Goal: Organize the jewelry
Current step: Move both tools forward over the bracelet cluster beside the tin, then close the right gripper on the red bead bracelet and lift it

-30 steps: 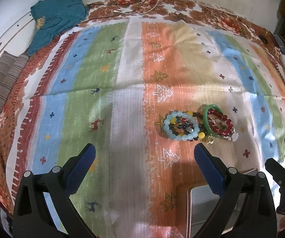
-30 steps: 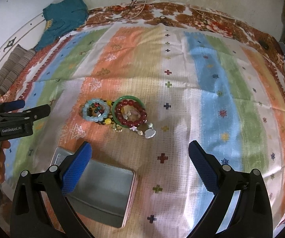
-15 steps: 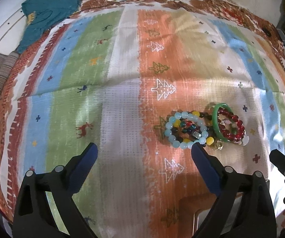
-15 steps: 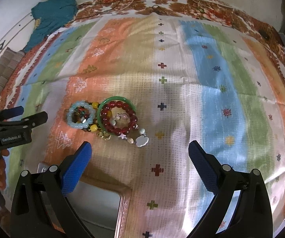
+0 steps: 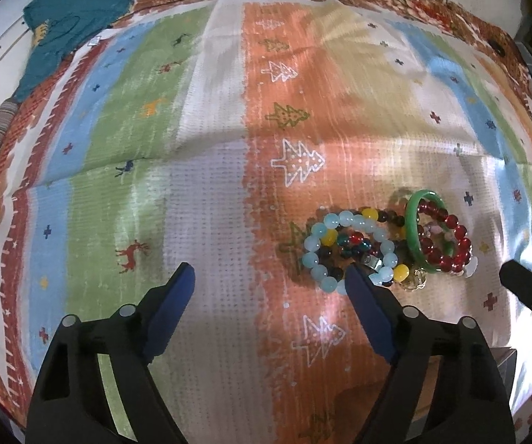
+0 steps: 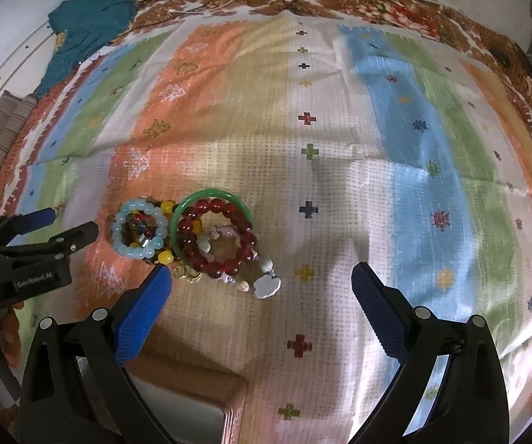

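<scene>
Just ahead of both wide-apart, empty tools, the bracelet pile (image 6: 192, 236) lies on the bed cover (image 6: 340, 148), off the left hand-held gripper (image 5: 269, 277)'s right finger and the right hand-held gripper (image 6: 262, 277)'s left finger; both seem equally near.

Under your grippers lies a striped woven cloth (image 6: 340, 170) with a coarse, matt, waffle-like texture. Left of centre in the right wrist view, the smooth green bangle (image 6: 212, 196) shines like polished stone or glass, and the dark red beads (image 6: 245, 238) inside it look glossy and translucent. The pale blue beads (image 6: 138, 207) have a milky sheen. Your left gripper (image 5: 269, 277) has matt black plastic arms and blue pads (image 6: 140, 310) with fine ribbing. At lower centre, the box rim (image 6: 234, 399) looks metallic.
</scene>
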`<state>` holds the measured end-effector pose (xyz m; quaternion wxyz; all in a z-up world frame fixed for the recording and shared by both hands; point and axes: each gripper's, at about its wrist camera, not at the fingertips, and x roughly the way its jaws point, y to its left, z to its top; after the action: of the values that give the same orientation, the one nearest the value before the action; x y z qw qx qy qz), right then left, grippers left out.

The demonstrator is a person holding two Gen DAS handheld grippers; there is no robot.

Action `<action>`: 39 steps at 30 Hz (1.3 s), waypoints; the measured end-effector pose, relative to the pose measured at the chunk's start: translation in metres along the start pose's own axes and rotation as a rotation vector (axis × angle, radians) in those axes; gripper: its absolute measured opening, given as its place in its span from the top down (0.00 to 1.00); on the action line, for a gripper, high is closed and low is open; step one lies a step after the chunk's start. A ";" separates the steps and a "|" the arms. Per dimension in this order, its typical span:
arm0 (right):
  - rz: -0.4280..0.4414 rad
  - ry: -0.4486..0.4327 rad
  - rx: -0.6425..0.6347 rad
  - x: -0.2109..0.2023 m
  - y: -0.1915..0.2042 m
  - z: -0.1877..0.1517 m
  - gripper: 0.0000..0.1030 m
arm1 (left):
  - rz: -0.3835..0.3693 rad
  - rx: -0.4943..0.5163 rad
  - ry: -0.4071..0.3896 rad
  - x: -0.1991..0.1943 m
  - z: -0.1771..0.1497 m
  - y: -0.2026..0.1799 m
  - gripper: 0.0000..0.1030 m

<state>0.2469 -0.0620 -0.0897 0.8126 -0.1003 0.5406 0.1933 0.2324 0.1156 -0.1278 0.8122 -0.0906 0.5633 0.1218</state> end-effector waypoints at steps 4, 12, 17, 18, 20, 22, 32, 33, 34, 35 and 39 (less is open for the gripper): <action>-0.003 0.004 -0.001 0.004 0.002 0.004 0.04 | -0.001 0.008 0.003 0.006 0.002 -0.001 0.28; -0.010 0.028 -0.008 0.020 0.008 0.011 0.05 | 0.001 0.011 0.023 0.019 0.008 -0.003 0.33; -0.019 0.051 -0.011 0.031 0.008 0.014 0.13 | 0.002 0.021 0.037 0.028 0.010 -0.004 0.35; -0.020 0.054 -0.011 0.034 0.008 0.014 0.13 | 0.004 0.022 0.041 0.030 0.010 -0.004 0.37; -0.022 0.062 -0.011 0.038 0.007 0.015 0.14 | 0.007 0.024 0.048 0.034 0.010 -0.004 0.41; -0.019 0.074 -0.009 0.042 0.007 0.015 0.24 | 0.010 0.026 0.047 0.037 0.009 -0.005 0.41; 0.003 0.121 -0.022 0.062 0.010 0.013 0.60 | 0.039 0.072 0.037 0.043 0.008 -0.016 0.66; 0.008 0.123 -0.024 0.063 0.010 0.013 0.64 | 0.040 0.072 0.036 0.043 0.009 -0.015 0.72; 0.011 0.125 -0.028 0.064 0.011 0.012 0.71 | 0.042 0.070 0.034 0.043 0.009 -0.015 0.75; 0.016 0.126 -0.032 0.065 0.011 0.011 0.73 | 0.039 0.068 0.034 0.043 0.009 -0.014 0.80; 0.026 0.123 -0.052 0.065 0.015 0.010 0.82 | 0.027 0.064 0.034 0.042 0.009 -0.014 0.89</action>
<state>0.2711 -0.0319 -0.1446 0.7724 -0.1258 0.5856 0.2113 0.2588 0.1092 -0.1635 0.8033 -0.0591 0.5818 0.1130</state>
